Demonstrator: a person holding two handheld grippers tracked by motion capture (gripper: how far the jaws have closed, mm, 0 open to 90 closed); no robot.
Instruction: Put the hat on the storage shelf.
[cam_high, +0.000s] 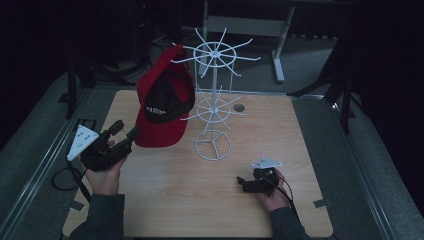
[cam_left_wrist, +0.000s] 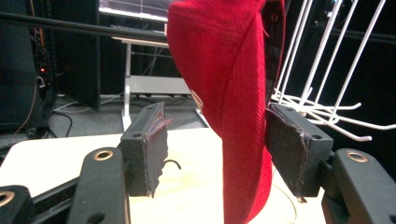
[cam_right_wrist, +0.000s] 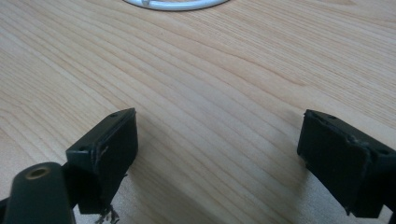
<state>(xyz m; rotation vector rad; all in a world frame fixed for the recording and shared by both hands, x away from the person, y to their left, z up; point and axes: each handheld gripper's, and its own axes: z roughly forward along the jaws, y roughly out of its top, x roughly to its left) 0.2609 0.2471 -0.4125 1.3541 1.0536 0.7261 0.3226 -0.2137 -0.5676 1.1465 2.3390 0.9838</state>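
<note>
High view, red cap hanging long-axis upright on white rack, brim down, left gripper fingers apart around brim, right gripper fingers apart.

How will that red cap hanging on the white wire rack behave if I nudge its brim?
The red cap hangs from a hook of the white wire rack, so it will probably swing. Its cloth crown looks soft and likely floppy; the brim seems stiffer. The slender rack may wobble.

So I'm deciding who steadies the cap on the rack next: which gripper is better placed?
Left. The left gripper is at the red cap hanging on the white rack, its brim between open jaws. The right gripper sits open, low over the table, farther away.
</note>
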